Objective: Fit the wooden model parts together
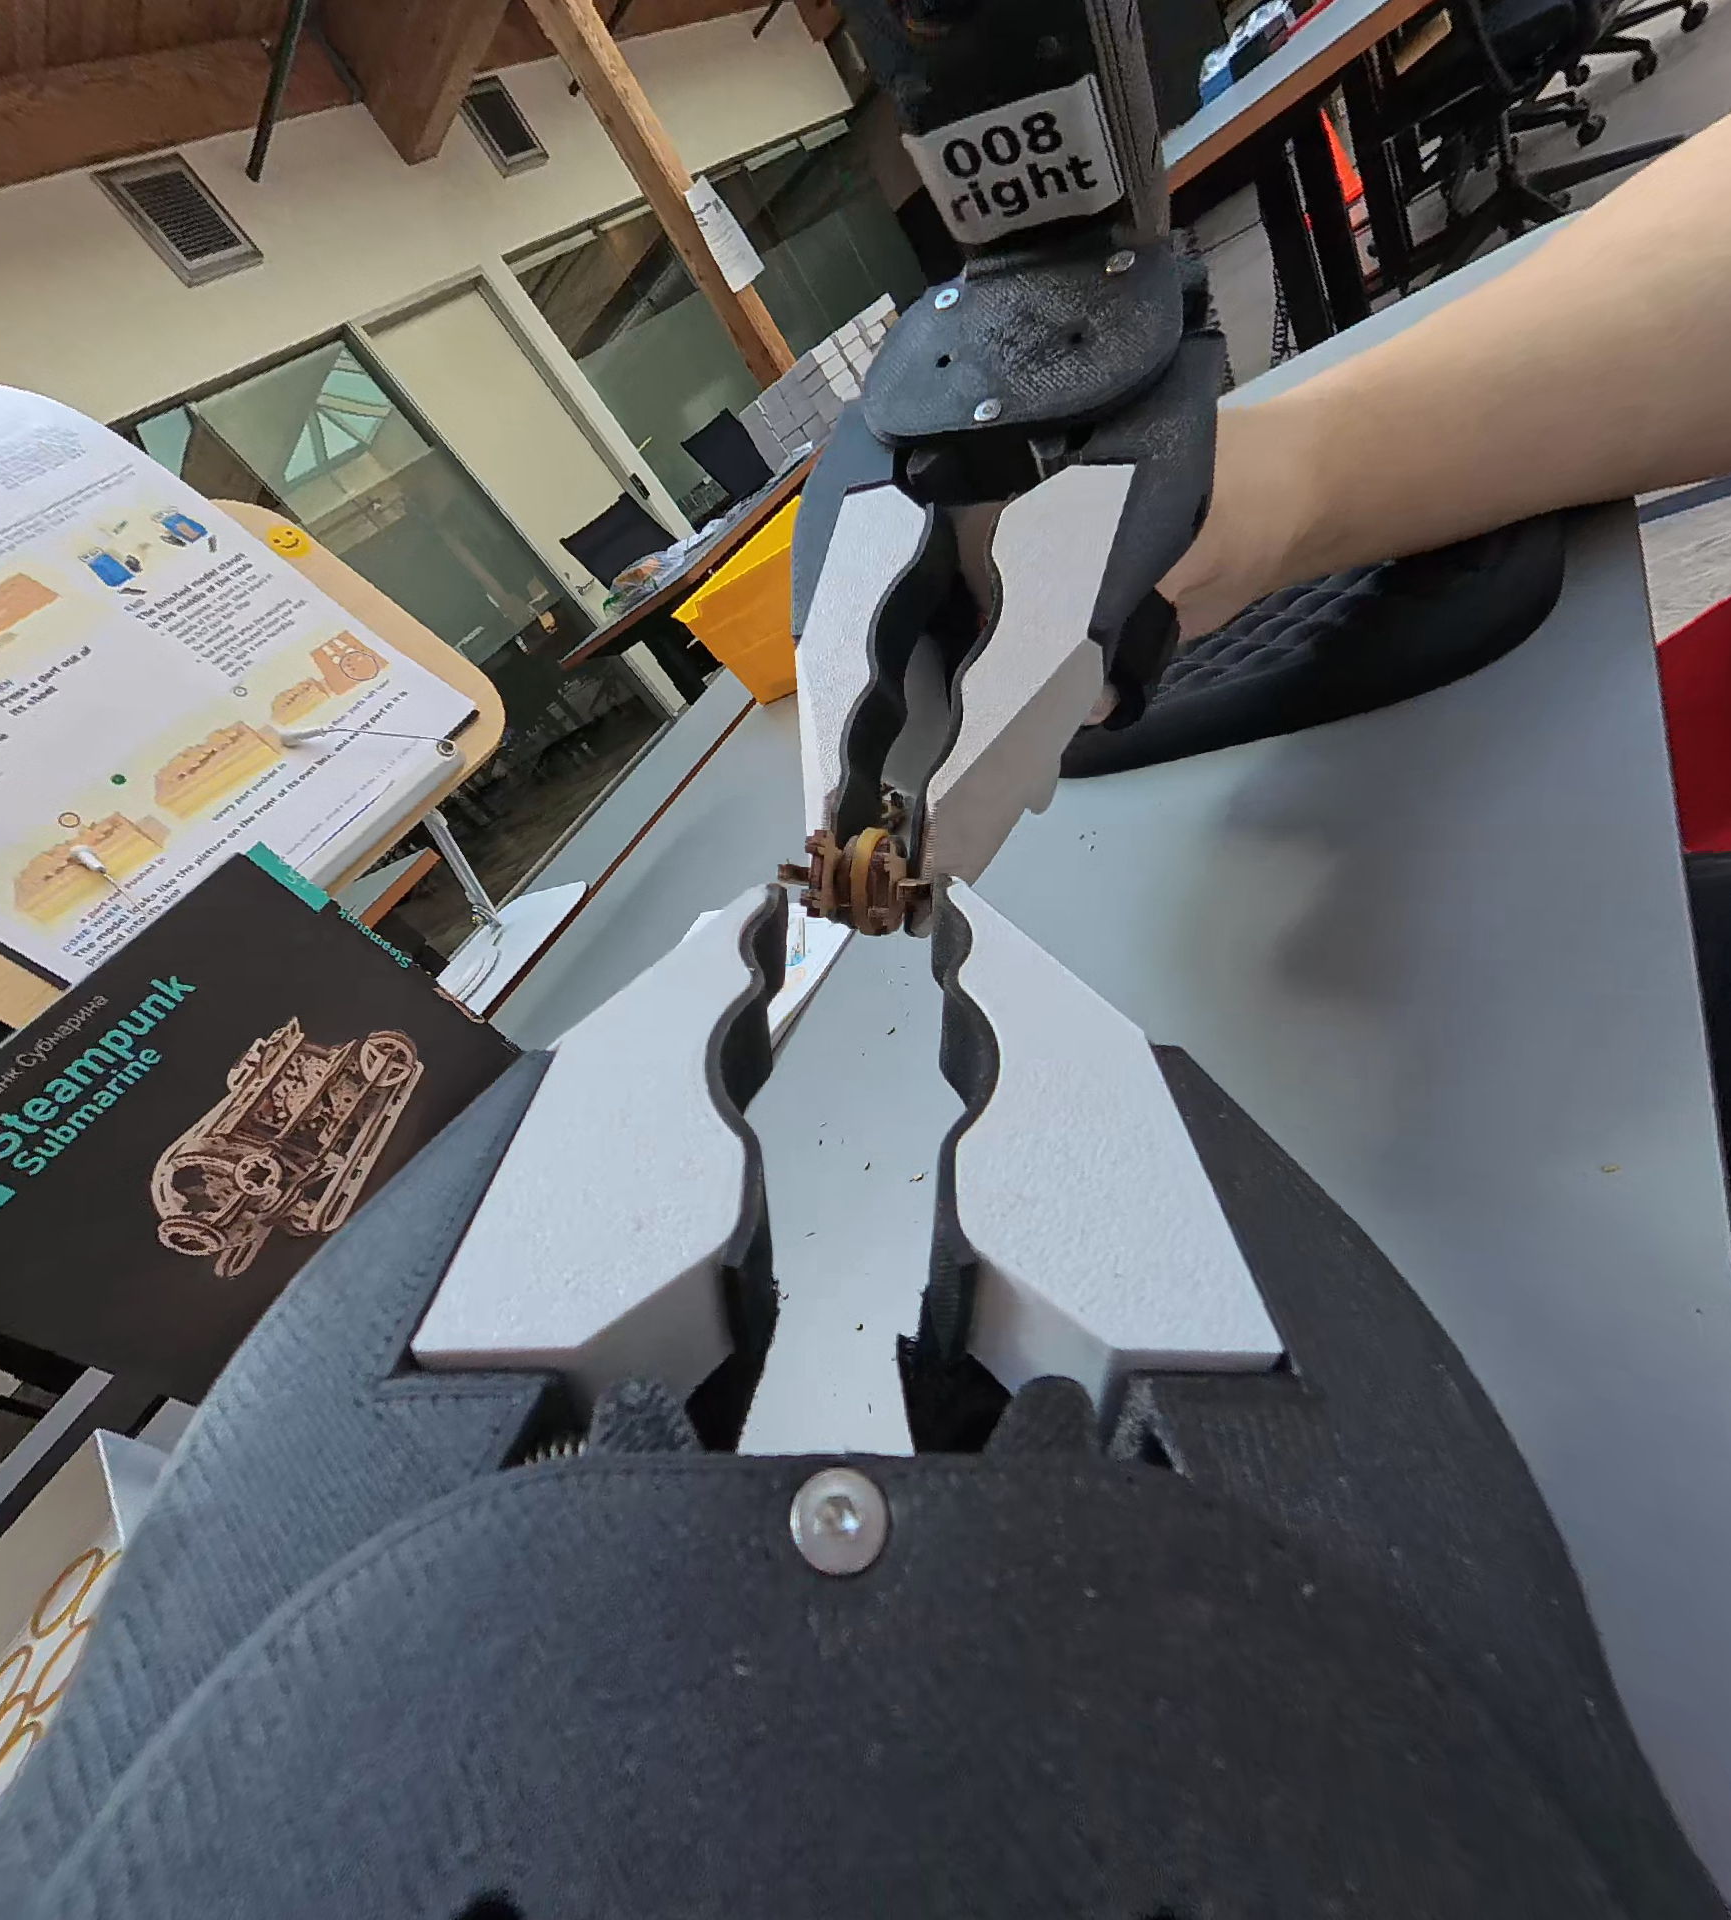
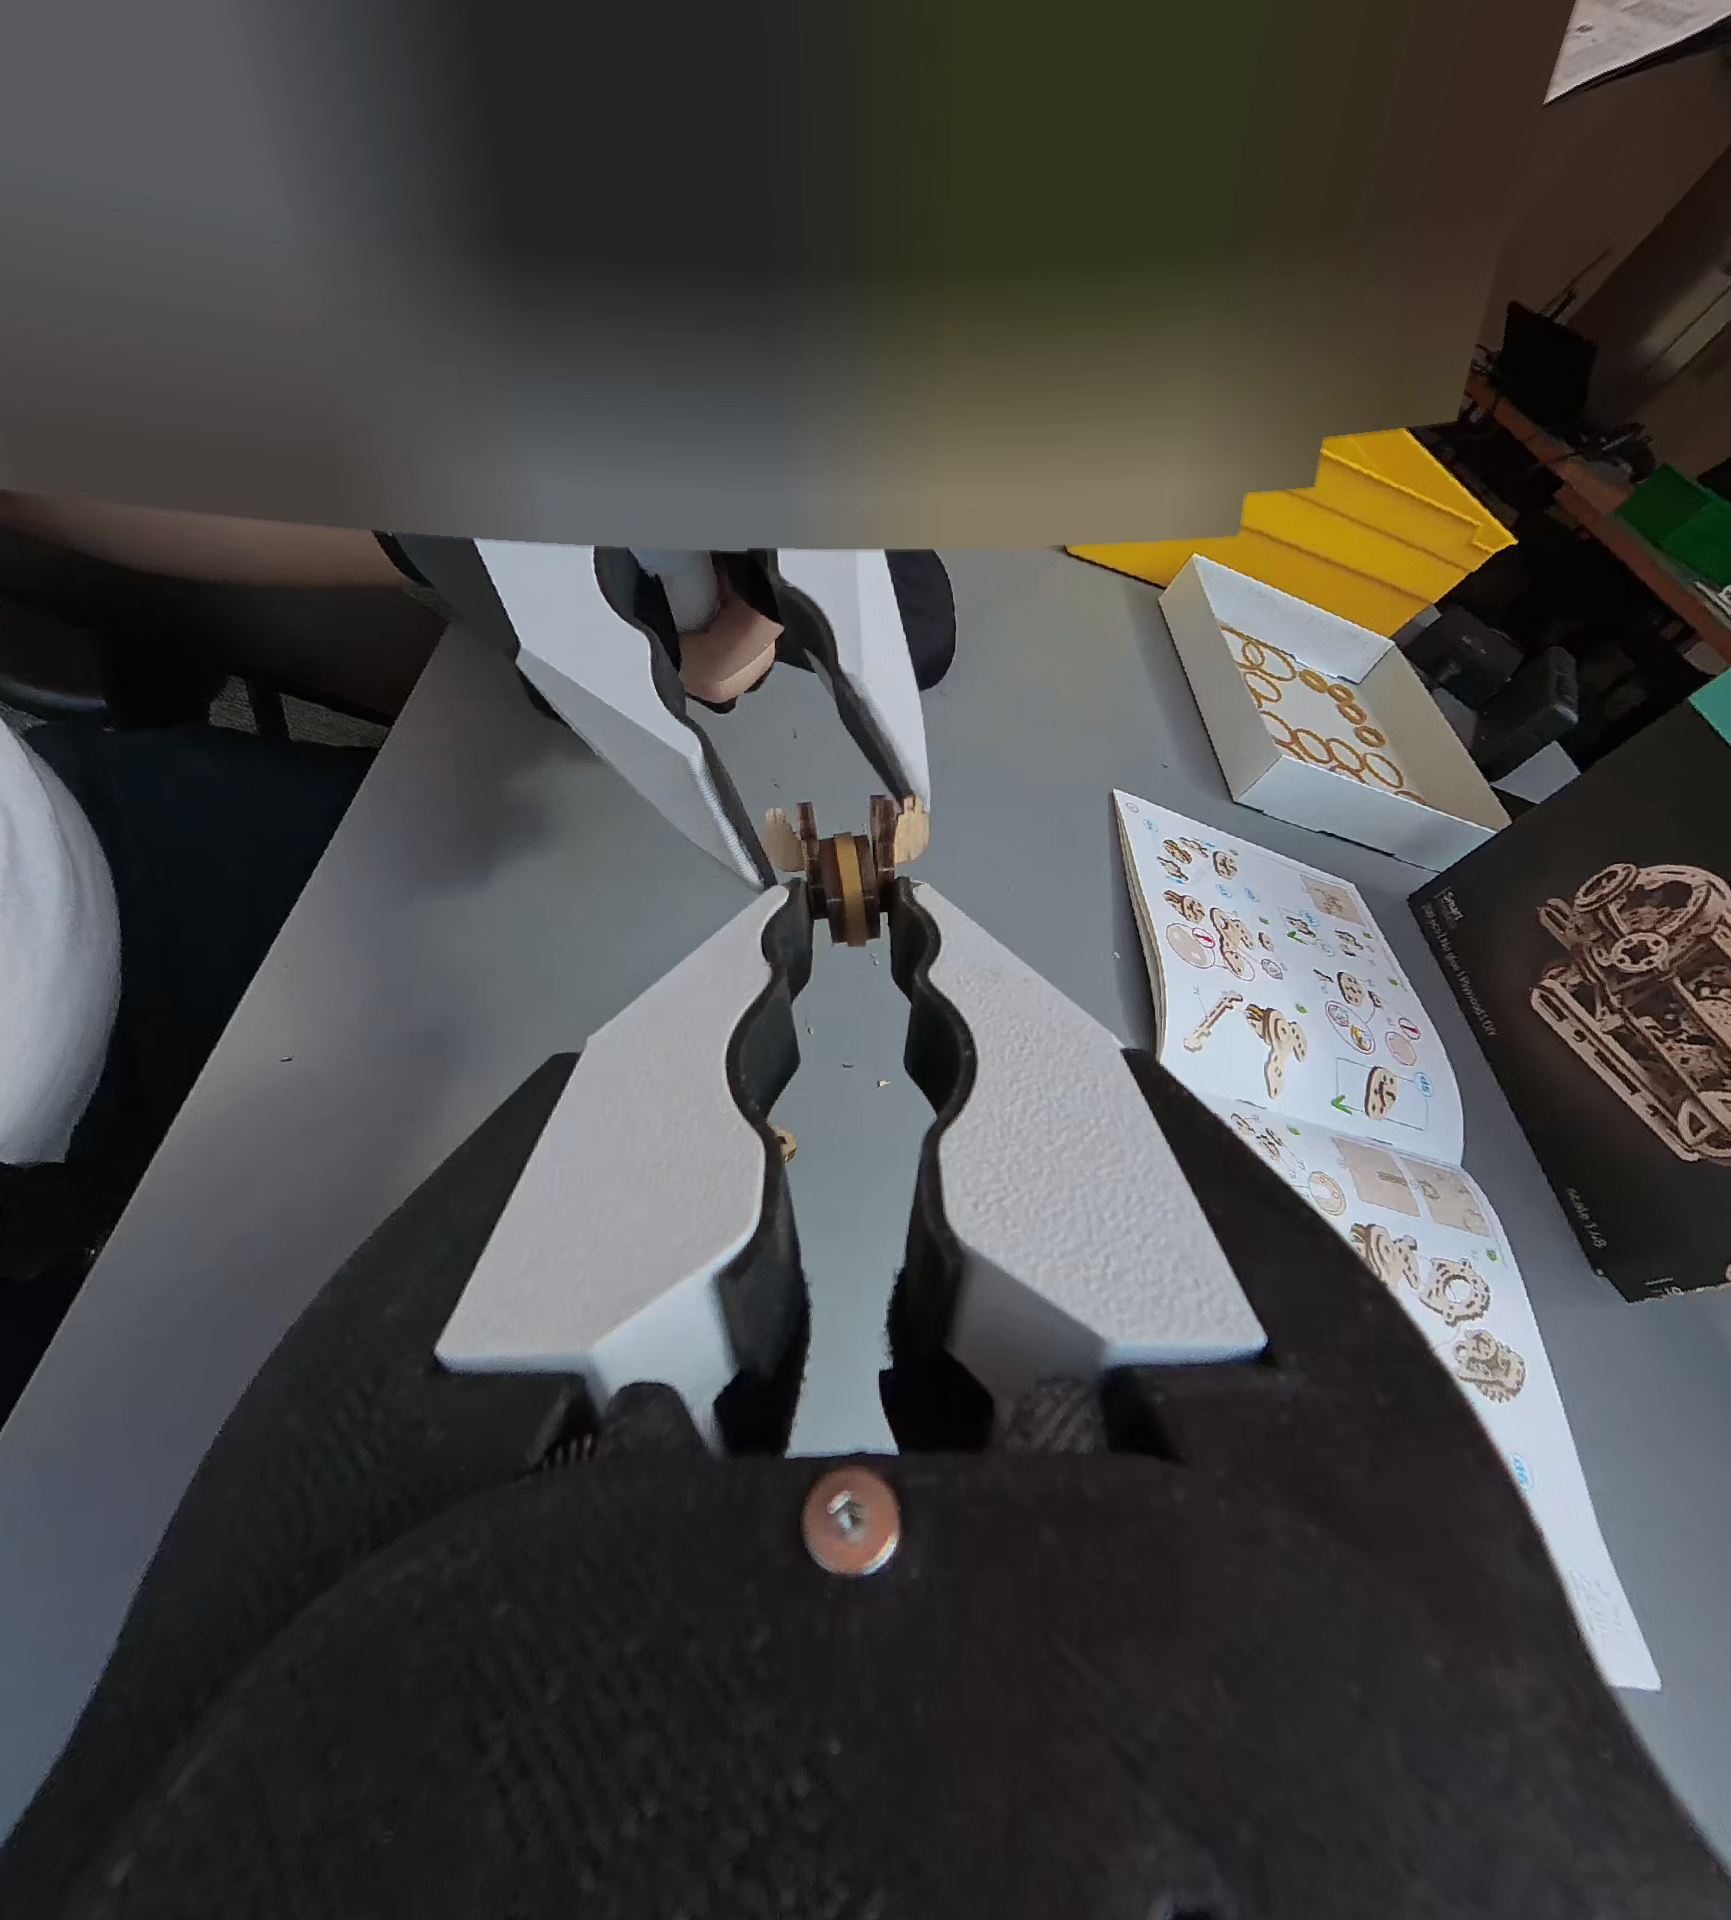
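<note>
A small wooden assembly [image 1: 861, 883] of brown discs on an axle with toothed end pieces hangs above the grey table [image 1: 1360, 1039]. My right gripper [image 1: 882, 831] comes down from above and is shut on the discs in its middle. My left gripper [image 1: 859, 914] reaches from below, its fingertips [image 1: 952, 914] against the assembly's two ends. In the right wrist view, my right gripper [image 2: 847, 909] clamps the discs [image 2: 845, 883]. The left gripper [image 2: 840, 842] holds the outer end pieces from the far side.
A dark model box [image 2: 1671, 997] and an open instruction booklet [image 2: 1297, 1039] lie to the right. A white tray of wooden rings [image 2: 1308, 717] and a yellow bin [image 2: 1360, 530] stand behind. A loose wood bit [image 2: 786, 1146] lies under my right finger. An instruction sheet on a stand [image 1: 165, 644] is at the left. My two grippers' fingertips are within a few centimetres of each other.
</note>
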Action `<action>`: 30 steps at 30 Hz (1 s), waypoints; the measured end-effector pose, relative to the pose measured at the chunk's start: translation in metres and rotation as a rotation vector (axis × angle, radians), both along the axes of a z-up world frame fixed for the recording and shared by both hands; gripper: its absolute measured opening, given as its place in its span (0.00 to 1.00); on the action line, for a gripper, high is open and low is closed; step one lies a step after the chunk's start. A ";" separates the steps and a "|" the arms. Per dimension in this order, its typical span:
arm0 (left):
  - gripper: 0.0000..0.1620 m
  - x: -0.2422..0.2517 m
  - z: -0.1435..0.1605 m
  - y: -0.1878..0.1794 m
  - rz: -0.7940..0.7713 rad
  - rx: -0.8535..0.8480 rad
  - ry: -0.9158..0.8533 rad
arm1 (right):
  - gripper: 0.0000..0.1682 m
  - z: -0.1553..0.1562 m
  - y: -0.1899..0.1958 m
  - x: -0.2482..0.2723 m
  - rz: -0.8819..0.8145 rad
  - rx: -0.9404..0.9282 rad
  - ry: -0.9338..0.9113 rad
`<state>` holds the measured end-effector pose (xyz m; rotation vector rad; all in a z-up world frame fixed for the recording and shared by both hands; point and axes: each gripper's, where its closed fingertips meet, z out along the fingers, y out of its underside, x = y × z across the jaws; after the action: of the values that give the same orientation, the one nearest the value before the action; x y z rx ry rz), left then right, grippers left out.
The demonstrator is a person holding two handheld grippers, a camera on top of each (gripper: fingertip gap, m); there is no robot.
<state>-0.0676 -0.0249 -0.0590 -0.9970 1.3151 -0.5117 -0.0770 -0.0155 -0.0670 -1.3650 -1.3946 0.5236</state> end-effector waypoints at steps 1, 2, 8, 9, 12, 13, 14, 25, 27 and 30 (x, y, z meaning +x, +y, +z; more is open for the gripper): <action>0.18 0.000 0.003 0.001 0.015 0.002 -0.017 | 0.09 0.002 0.001 0.001 -0.002 -0.014 0.013; 0.17 0.001 0.005 0.001 0.022 0.006 -0.024 | 0.09 0.003 0.001 0.002 -0.005 -0.012 0.022; 0.16 0.004 0.005 -0.001 0.017 -0.002 -0.022 | 0.09 0.004 0.001 0.002 -0.008 -0.002 0.025; 0.16 0.004 0.005 -0.001 0.020 -0.003 -0.023 | 0.09 0.004 0.002 0.002 -0.010 0.002 0.023; 0.14 0.002 0.007 -0.001 0.033 0.034 -0.036 | 0.09 0.006 0.001 0.001 -0.014 0.022 0.024; 0.14 0.002 0.008 -0.001 0.039 0.046 -0.041 | 0.09 0.007 0.001 0.001 -0.017 0.031 0.029; 0.14 0.001 0.009 -0.002 0.042 0.054 -0.045 | 0.09 0.008 0.000 0.001 -0.019 0.038 0.030; 0.14 -0.001 0.006 -0.003 0.050 0.088 -0.018 | 0.09 0.003 -0.001 -0.002 -0.012 0.063 -0.005; 0.22 -0.002 0.006 -0.004 0.036 0.098 -0.005 | 0.09 0.001 -0.003 -0.003 0.002 0.044 -0.011; 0.35 0.000 0.004 -0.011 -0.035 0.067 0.029 | 0.09 0.001 -0.009 -0.007 0.038 -0.002 0.012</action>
<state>-0.0674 -0.0363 -0.0553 -0.9305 1.3688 -0.4785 -0.0835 -0.0245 -0.0659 -1.3368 -1.4134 0.5574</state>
